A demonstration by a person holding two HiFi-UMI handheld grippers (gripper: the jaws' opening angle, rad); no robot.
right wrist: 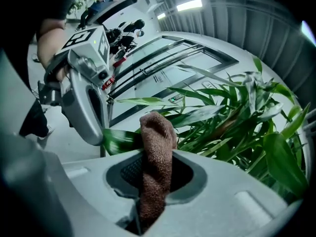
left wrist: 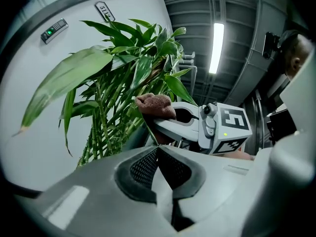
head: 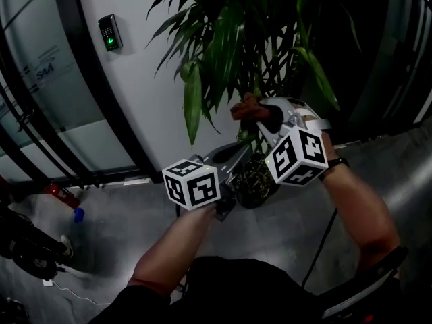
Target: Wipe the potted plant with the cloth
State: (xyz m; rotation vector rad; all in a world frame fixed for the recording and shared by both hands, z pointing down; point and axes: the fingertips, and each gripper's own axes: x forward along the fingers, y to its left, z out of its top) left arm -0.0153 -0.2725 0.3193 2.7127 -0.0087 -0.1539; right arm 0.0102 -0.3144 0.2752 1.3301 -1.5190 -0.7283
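Observation:
The potted plant (head: 236,39) has long green leaves, with its dark pot (head: 255,181) on the floor by the wall. My right gripper (head: 260,117) is shut on a brown cloth (head: 244,106), which presses against a leaf low in the foliage. The cloth (right wrist: 157,137) sticks up from between the right gripper's (right wrist: 155,154) jaws. One leaf (right wrist: 121,141) runs from the cloth to my left gripper (head: 236,152). In the left gripper view the left gripper (left wrist: 159,149) is shut on that thin leaf, with the cloth (left wrist: 154,105) just beyond.
A white wall with a card reader (head: 109,32) stands behind the plant, with black-framed glass panels to its left. On the grey floor at left lie a red object (head: 61,196) and a blue one (head: 79,214). A black cable (head: 324,241) runs along the floor at right.

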